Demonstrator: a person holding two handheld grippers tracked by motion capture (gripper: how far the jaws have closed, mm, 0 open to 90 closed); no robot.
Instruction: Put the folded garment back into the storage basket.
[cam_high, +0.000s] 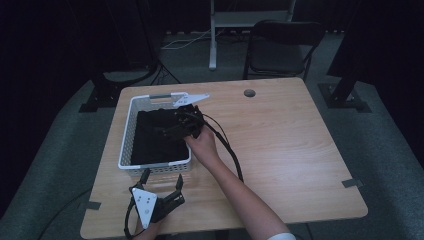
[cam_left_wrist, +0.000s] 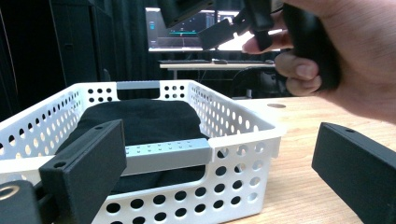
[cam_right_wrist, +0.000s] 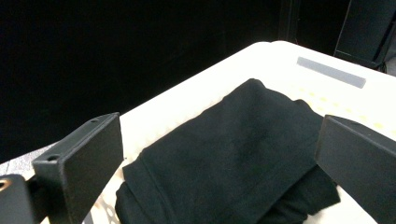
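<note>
Counter (cam_high: 280, 150): wooden, bearing a white basket (cam_high: 126, 134) at its left, long axis running near to far. Cloth (cam_high: 152, 137): black, folded, lying flat inside the basket, lengthwise along it. Right tongs (cam_high: 172, 129), jaws apart, hover over the cloth and should descend squarely onto a fold before closing; left tongs (cam_high: 161, 186), jaws apart, rest just before the basket.

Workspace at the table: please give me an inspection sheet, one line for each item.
Surface: wooden table, with tape bits at its front corners.
Job's things: white basket holding folded black cloth.
Clutter: small round grey disc near the far edge.
Grippers: right tool open over the cloth; left tool open, in front of the basket.
Cables: black cable runs along the right forearm.
Surroundings: dark room, folding chair, grey floor.
</note>
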